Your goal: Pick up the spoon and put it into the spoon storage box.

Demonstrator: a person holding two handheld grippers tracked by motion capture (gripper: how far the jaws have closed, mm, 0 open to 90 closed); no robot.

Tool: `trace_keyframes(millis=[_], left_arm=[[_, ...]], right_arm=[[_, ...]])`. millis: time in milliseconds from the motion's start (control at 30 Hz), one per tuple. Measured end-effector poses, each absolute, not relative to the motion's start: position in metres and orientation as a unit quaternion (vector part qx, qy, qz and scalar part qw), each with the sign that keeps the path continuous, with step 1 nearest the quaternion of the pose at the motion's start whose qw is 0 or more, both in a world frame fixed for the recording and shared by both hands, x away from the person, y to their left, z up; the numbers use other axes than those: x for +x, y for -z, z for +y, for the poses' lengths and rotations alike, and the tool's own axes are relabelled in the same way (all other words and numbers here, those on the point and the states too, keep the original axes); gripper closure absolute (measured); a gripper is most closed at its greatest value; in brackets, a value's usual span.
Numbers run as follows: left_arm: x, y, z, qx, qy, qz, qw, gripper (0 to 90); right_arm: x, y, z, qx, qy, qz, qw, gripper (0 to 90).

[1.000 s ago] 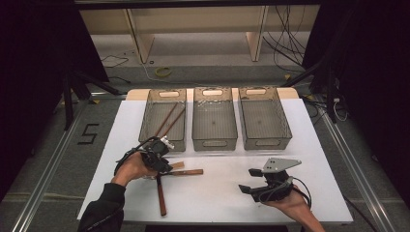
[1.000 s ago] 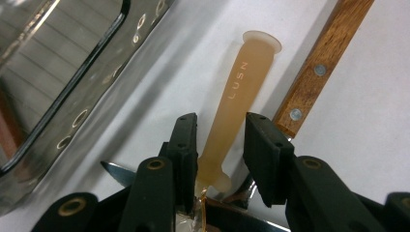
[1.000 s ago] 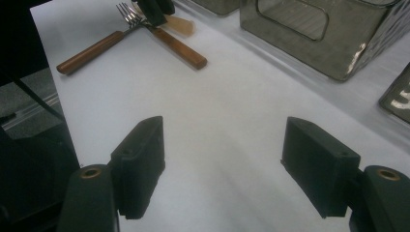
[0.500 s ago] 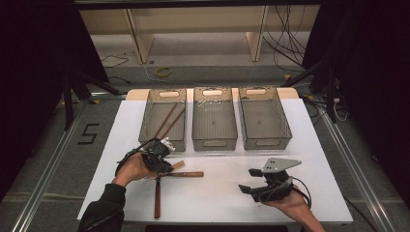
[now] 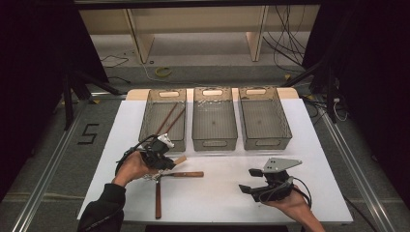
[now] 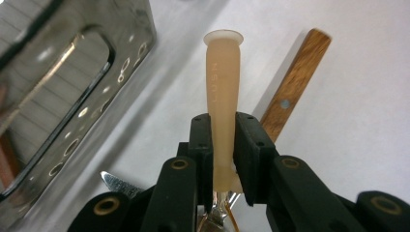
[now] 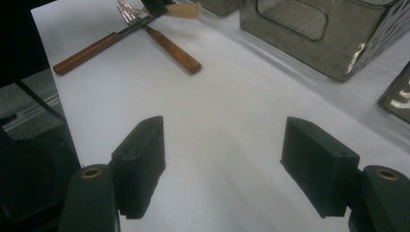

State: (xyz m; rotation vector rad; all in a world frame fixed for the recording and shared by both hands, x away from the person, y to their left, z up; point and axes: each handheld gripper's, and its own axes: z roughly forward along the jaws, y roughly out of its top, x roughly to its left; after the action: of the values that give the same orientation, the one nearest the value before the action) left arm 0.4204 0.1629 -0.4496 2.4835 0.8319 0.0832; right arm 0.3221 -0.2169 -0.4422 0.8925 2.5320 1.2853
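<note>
White table (image 5: 227, 198), bins (image 5: 214, 119) beside cutlery (image 5: 186, 174).

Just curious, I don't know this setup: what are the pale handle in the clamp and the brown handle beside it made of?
The pale handle looks like matte, cream plastic or resin: smooth, faintly translucent, with moulded lettering. The brown handle looks like varnished wood: reddish grain and a metal rivet. Both are guesses from looks.
</note>
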Motion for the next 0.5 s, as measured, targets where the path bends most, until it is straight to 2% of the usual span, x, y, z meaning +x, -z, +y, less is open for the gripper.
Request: trace_keyframes(millis=[500], left_arm=[[0.419, 0.406, 0.153, 0.891, -0.052, 0.302, 0.335, 77.5]], right_arm=[[0.323, 0.441, -0.218, 0.304, -0.437, 0.843, 0.081, 32.6]])
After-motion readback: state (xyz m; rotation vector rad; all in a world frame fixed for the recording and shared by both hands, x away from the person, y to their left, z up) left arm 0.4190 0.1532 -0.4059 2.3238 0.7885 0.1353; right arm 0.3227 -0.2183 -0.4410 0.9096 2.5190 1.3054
